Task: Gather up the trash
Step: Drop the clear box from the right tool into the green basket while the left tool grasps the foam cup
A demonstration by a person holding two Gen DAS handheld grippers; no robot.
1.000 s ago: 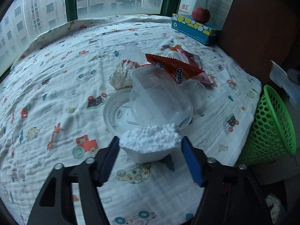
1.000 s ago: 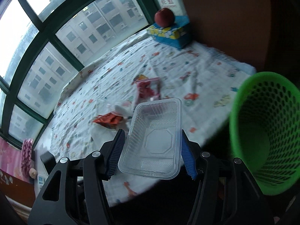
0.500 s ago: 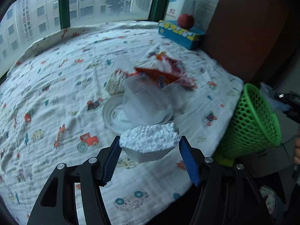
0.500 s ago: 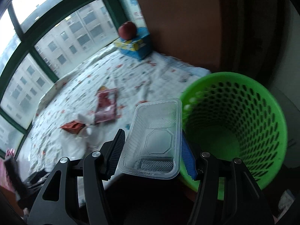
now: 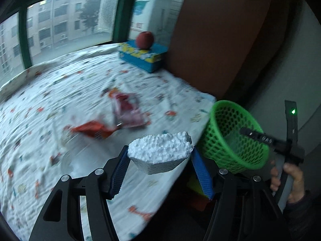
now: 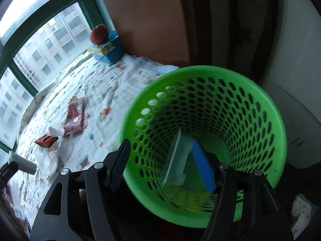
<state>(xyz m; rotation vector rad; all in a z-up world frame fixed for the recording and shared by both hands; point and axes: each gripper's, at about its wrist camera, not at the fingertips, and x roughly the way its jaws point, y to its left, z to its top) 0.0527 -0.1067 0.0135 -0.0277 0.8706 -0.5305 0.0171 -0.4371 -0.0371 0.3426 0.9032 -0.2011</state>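
Observation:
My left gripper is shut on a white foam chunk and holds it above the table's near edge, left of the green mesh basket. My right gripper is open over the basket; the clear plastic tray stands on edge inside the basket, free of the fingers. An orange wrapper and a pink wrapper lie on the patterned cloth. Clear plastic lids lie near the orange wrapper.
A blue box with a red apple on it stands at the table's far corner by a brown wall panel. Windows run along the far side. The right hand and its gripper body show beside the basket.
My right gripper swung over the basket, opened and let go of the clear tray, which now stands inside. My left gripper lifted the foam chunk and moved right toward the basket.

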